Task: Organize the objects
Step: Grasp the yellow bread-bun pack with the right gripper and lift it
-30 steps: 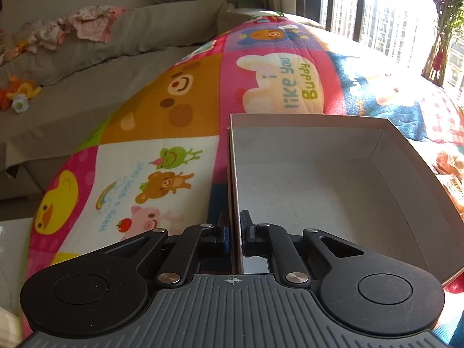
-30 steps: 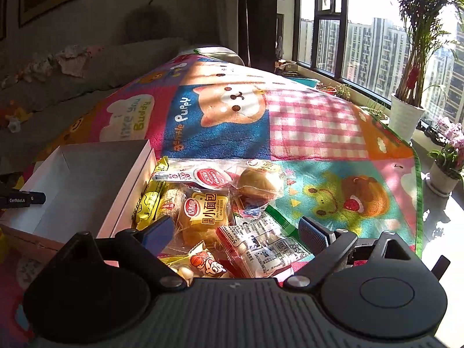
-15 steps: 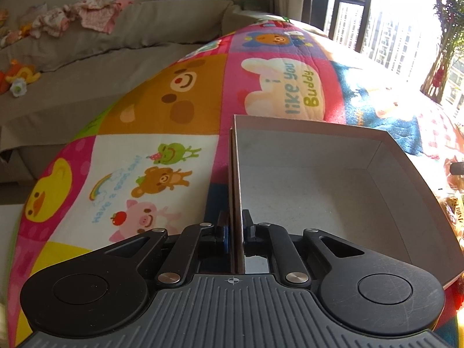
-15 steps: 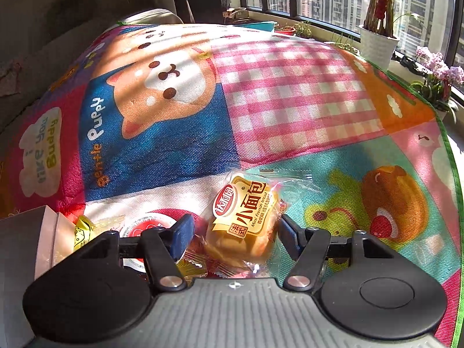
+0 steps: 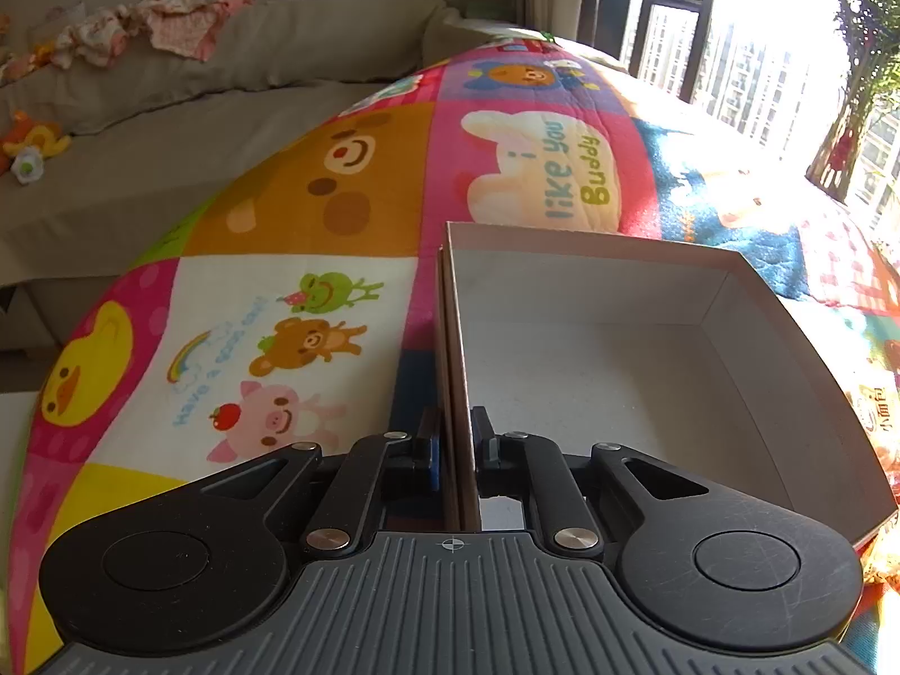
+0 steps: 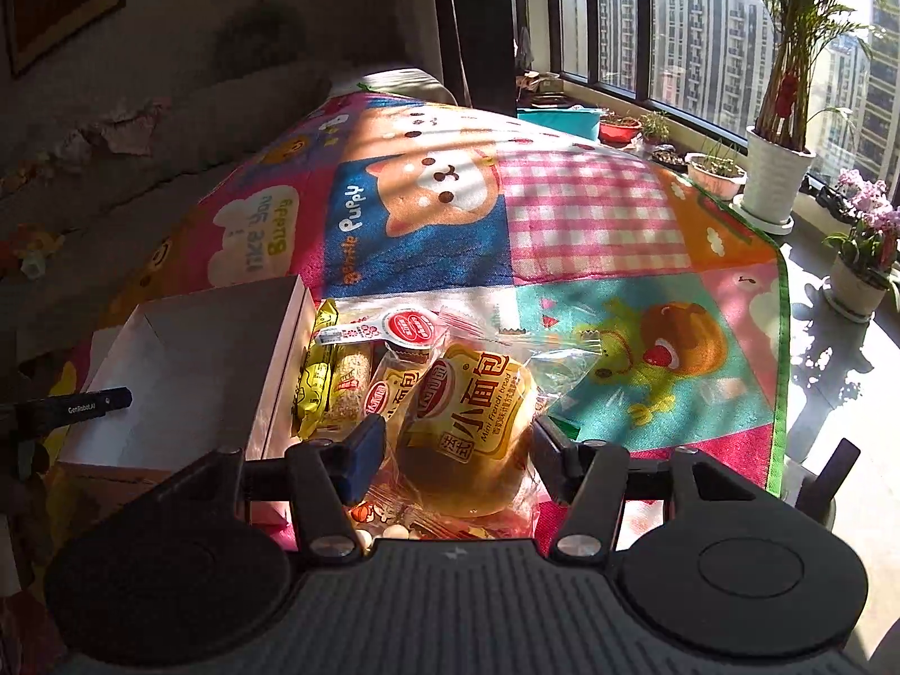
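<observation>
Crinkly clear plastic is wrapping the bun, and the right gripper is holding it by its two sides. The jaws have just been closing and are now about half way in, with the bun between them and the pads pressing on the wrapper. The bun is sitting just above the pile of snacks, right beside the box.

The bun is probably very light and soft. A hard squeeze would likely squash it, so a gentle hold is best. The wrapper looks shiny and may be slippery, so holding the fat middle of the bun seems safer than the thin loose ends.

The yellow label on the bun is showing a red round logo, big Chinese words and small English words, "Mini French bread". A second pack behind it is wearing the same label. A round red and white lid is lying farther back, but its words are too small to read.

The left gripper is closed tight on the near wall of the box, one finger inside and one outside. The box is thin card, stiff but easy to bend, and nothing is lying in it.

The mat is saying "i like you Buddy", and in the right view "gentle Puppy". The left gripper's finger is reading "GenRobot.AI".
</observation>
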The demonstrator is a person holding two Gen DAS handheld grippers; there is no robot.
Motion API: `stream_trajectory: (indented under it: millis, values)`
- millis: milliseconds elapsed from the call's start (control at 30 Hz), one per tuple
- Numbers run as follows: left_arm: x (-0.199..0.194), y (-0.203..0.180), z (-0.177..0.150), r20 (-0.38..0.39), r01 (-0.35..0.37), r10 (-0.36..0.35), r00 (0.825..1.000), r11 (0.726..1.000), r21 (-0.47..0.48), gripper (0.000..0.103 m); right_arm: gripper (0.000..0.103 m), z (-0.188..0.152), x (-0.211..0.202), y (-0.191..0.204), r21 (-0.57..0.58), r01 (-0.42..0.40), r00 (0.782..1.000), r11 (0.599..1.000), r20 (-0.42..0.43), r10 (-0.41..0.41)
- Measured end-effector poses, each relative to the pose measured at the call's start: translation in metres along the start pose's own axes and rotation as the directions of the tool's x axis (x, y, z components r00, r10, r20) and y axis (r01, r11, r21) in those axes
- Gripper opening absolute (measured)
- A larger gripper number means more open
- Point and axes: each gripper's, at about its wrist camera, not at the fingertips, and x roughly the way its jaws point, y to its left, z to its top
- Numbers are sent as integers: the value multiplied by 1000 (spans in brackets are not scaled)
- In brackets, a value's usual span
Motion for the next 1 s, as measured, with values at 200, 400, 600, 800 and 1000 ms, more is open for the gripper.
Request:
stream_trajectory:
  millis: [200,400,600,800,1000]
  values:
    - [0,0,0,-1,-2,2,1000,1000,5,12,57,-72,10,31,-59,-160,967,985,-208,145]
    - [1,-1,0,0,-6,6,1000,1000,10,12,79,-66,-5,43,-143,-210,973,967,-130,192]
    - [1,-1,0,0,-10,10,1000,1000,16,12,82,-24,31,34,-204,-116,993,972,-57,106]
    - [0,-2,0,-4,-11,11,1000,1000,23,12,82,-13,86,34,-213,-114,990,970,-109,92]
    - [0,-1,0,-3,-8,9,1000,1000,25,12,82,-36,78,26,-140,-168,971,976,-193,139]
